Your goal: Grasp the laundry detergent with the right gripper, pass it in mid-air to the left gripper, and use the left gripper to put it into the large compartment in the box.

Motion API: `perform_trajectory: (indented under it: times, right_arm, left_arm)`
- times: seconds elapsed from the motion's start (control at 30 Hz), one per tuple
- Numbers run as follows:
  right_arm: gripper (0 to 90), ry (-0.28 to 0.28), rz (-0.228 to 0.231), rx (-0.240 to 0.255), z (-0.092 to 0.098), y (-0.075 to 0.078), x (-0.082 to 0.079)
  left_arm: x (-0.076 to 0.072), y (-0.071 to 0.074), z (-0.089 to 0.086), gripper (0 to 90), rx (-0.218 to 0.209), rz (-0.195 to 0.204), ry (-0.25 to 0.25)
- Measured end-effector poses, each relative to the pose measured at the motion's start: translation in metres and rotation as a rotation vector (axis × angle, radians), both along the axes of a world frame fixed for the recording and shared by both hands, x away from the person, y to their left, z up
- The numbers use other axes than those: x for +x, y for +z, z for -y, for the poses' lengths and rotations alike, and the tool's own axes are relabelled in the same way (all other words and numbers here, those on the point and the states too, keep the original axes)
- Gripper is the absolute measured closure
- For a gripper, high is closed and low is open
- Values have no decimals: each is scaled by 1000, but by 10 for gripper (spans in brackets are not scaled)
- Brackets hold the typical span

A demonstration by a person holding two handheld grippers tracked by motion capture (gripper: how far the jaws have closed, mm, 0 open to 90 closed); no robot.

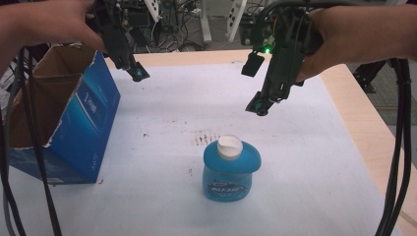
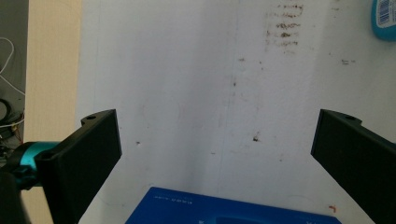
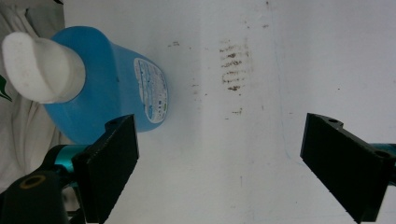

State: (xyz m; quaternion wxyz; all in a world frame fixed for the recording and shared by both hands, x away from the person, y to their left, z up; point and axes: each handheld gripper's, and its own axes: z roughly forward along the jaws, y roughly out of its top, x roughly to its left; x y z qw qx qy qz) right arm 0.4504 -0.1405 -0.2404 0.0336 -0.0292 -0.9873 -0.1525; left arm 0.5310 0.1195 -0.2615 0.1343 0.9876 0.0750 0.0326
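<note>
A squat blue bottle (image 1: pixel 230 169) with a white cap (image 1: pixel 229 147) stands upright on the white table cover, near the middle front. An open blue cardboard box (image 1: pixel 64 120) stands at the left. My left gripper (image 1: pixel 138 73) hangs above the table just right of the box's far corner, jaws wide open and holding nothing (image 2: pixel 212 149). My right gripper (image 1: pixel 260 105) hovers above and behind the bottle, open and holding nothing (image 3: pixel 219 149). In the right gripper view the bottle (image 3: pixel 105 91) lies at the upper left, beside the left jaw. The box's top edge (image 2: pixel 224 210) shows low in the left gripper view.
The white cover (image 1: pixel 196 113) bears brown smudges (image 1: pixel 204 137) behind the bottle. The bare wooden table edge (image 1: pixel 373 132) runs along the right and back. Black cables (image 1: pixel 398 147) hang at both sides, and equipment crowds the floor beyond the table.
</note>
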Motion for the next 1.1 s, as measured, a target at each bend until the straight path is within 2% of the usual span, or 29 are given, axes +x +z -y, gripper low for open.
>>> perform_trajectory:
  times: [0.2, 0.37, 0.6, 0.77, 1.1]
  right_arm:
    - [110, -14, -2, 31, 11, 0, -9]
    - [109, -12, 2, 80, 22, 0, -21]
    - [110, -20, -12, 121, 33, -5, -35]
    - [109, -23, -10, 136, 37, -12, -46]
    - [109, -26, -20, 223, 47, -32, -64]
  left_arm:
    - [-1, 1, -1, 17, -13, 9, 8]
    - [-1, 1, 1, 17, -9, 8, -6]
    - [0, -2, 3, 17, -11, 5, -10]
    - [0, -5, 4, 17, -10, 0, -12]
    - [0, -6, 5, 16, -9, -2, -15]
